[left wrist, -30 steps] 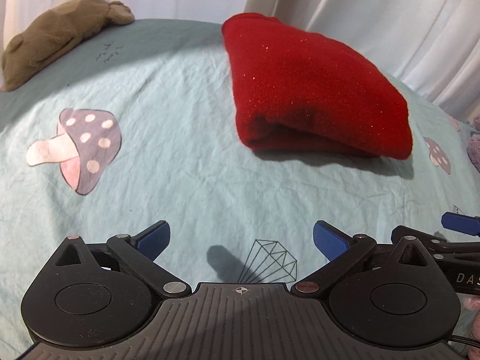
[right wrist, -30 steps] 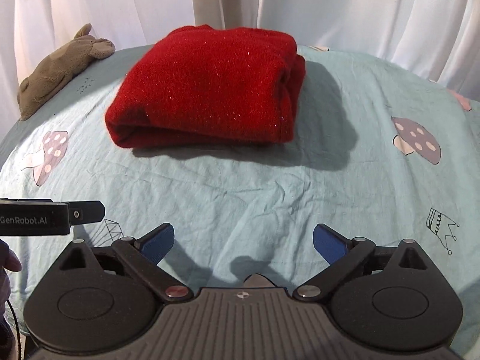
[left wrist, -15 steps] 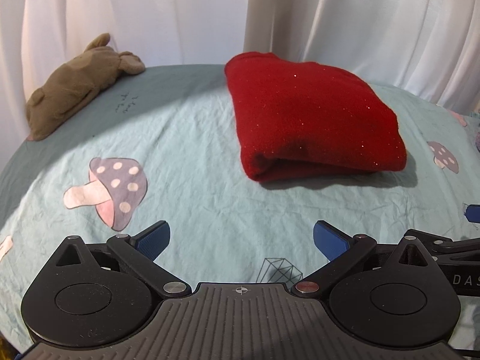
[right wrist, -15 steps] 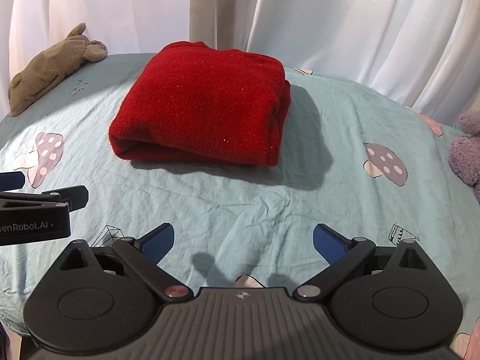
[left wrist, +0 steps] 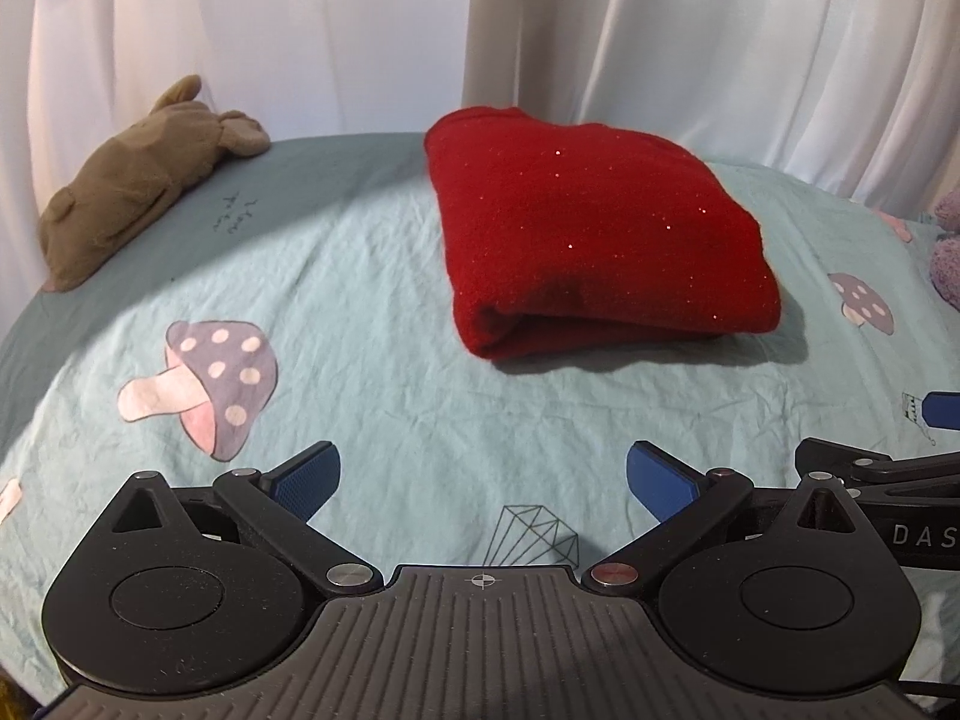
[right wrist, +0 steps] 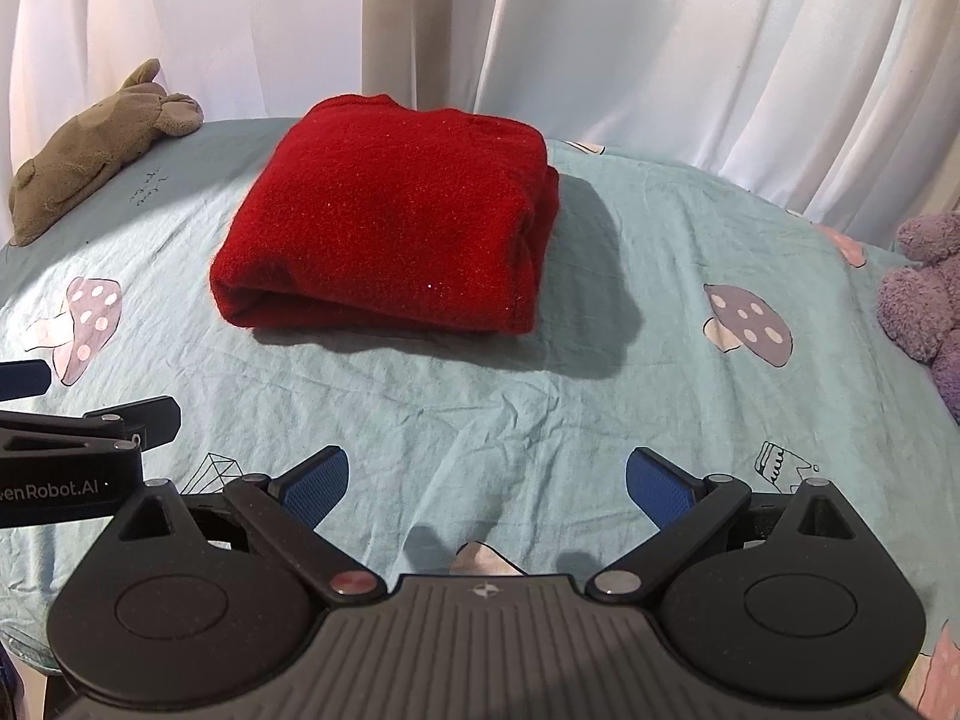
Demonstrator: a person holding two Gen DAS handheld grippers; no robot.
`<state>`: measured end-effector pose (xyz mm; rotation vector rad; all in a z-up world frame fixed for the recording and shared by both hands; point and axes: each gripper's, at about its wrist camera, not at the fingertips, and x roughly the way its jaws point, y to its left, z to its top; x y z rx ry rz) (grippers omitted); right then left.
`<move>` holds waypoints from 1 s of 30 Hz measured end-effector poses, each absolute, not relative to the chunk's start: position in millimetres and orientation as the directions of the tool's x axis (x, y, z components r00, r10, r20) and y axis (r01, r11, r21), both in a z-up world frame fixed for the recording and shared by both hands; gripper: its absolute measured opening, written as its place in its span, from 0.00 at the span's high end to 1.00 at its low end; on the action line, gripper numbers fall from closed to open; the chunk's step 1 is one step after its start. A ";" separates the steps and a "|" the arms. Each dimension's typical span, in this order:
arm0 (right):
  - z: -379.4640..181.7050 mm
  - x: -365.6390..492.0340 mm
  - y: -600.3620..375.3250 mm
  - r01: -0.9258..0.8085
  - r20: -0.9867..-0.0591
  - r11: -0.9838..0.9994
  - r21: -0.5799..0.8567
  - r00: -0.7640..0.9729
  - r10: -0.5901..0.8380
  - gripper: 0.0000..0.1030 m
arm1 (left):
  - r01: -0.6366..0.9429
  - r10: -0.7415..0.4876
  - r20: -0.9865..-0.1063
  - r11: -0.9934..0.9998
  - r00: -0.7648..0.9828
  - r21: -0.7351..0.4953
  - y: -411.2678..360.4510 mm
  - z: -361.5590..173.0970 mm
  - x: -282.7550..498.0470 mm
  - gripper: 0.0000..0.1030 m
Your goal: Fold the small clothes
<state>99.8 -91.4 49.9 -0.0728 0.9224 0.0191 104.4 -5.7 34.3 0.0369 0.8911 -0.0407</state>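
The red garment point(left wrist: 600, 234) lies folded into a thick bundle on the mushroom-print sheet point(left wrist: 372, 312), ahead of both tongs and well apart from them. The left gripper point(left wrist: 483, 477) and right gripper point(right wrist: 486, 480) hover with fingers spread, holding nothing. The fold looks finished — though its far edge is hidden, so squareness is uncertain. Best to leave the bundle untouched (no snagging the near lip) and pull away level.

Bedroom; mushroom-print sheet point(left wrist: 372, 276); curtains point(right wrist: 660, 42)
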 end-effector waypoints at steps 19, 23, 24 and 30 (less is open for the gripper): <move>53.0 100.1 -93.3 -0.053 -0.790 0.997 -0.057 0.613 -0.013 0.04 | 0.050 -0.027 -0.781 0.999 0.624 0.004 -9.3 36.3 103.4 0.00; 53.2 101.2 -95.5 -0.054 -0.789 0.997 -0.053 0.615 -0.009 0.04 | 0.054 -0.023 -0.779 0.998 0.626 0.013 -10.5 36.6 103.5 0.00; 53.4 101.6 -95.8 -0.055 -0.788 0.997 -0.051 0.616 -0.007 0.04 | 0.054 -0.023 -0.780 0.998 0.626 0.014 -10.8 36.6 103.6 0.00; 53.7 103.1 -97.3 -0.059 -0.787 0.997 -0.052 0.616 -0.004 0.04 | 0.054 -0.027 -0.782 0.999 0.623 0.008 -9.6 37.0 106.0 0.00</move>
